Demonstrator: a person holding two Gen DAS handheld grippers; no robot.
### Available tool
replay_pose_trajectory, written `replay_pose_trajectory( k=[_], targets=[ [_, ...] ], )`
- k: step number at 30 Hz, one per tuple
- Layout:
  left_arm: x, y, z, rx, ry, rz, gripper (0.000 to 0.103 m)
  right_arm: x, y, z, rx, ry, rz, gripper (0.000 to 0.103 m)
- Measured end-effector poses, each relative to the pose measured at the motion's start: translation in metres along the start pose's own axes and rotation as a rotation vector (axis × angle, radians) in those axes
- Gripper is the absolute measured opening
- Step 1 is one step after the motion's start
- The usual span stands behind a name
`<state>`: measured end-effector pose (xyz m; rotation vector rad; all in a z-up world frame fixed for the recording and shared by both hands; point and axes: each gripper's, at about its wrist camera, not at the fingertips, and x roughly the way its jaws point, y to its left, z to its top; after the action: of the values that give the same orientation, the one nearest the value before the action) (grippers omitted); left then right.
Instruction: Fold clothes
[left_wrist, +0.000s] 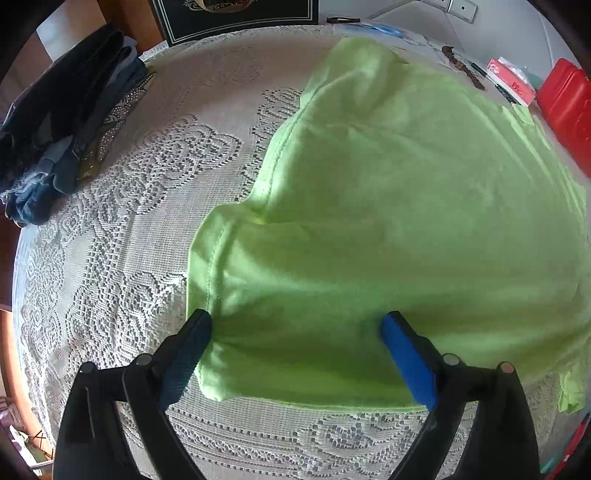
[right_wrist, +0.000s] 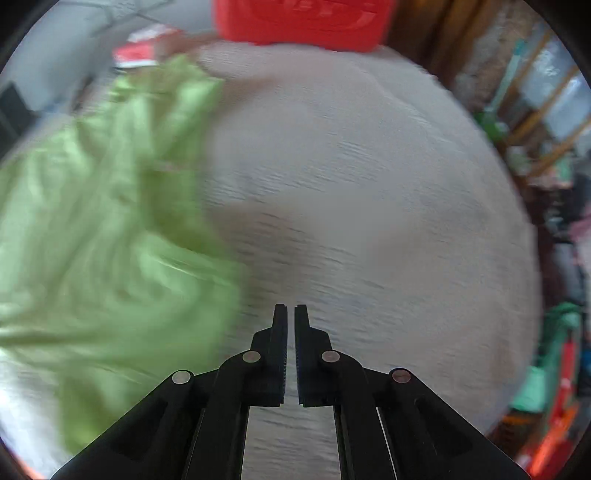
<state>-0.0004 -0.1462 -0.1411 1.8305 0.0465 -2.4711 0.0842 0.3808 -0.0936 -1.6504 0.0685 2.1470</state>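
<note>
A light green T-shirt (left_wrist: 388, 206) lies spread on the white lace tablecloth (left_wrist: 122, 236). My left gripper (left_wrist: 295, 319) is open, its two blue-padded fingers wide apart over the shirt's near left corner, by a sleeve and hem; nothing is held. In the blurred right wrist view the same green shirt (right_wrist: 103, 236) lies rumpled at the left. My right gripper (right_wrist: 290, 308) is shut and empty, over bare tablecloth (right_wrist: 369, 206) just right of the shirt's edge.
A pile of dark blue clothes (left_wrist: 62, 122) sits at the table's left edge. A red box (left_wrist: 569, 107), (right_wrist: 303, 22) and a red-white packet (left_wrist: 513, 81) stand at the far right. A dark framed board (left_wrist: 236, 14) leans at the back.
</note>
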Motion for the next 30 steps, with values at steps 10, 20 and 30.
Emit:
replay_pose_trajectory(
  k=[10, 20, 30],
  targets=[
    [-0.024, 0.0, -0.015, 0.047, -0.02, -0.072, 0.103, -0.033, 0.016, -0.077, 0.05, 0.003, 0.457, 0.02],
    [-0.044, 0.008, -0.03, 0.139, -0.069, -0.061, 0.103, -0.037, 0.077, -0.11, -0.145, 0.063, 0.512, 0.054],
    [-0.019, 0.004, -0.033, 0.169, -0.02, -0.04, 0.103, -0.056, 0.121, -0.074, -0.314, -0.027, 0.278, 0.005]
  ],
)
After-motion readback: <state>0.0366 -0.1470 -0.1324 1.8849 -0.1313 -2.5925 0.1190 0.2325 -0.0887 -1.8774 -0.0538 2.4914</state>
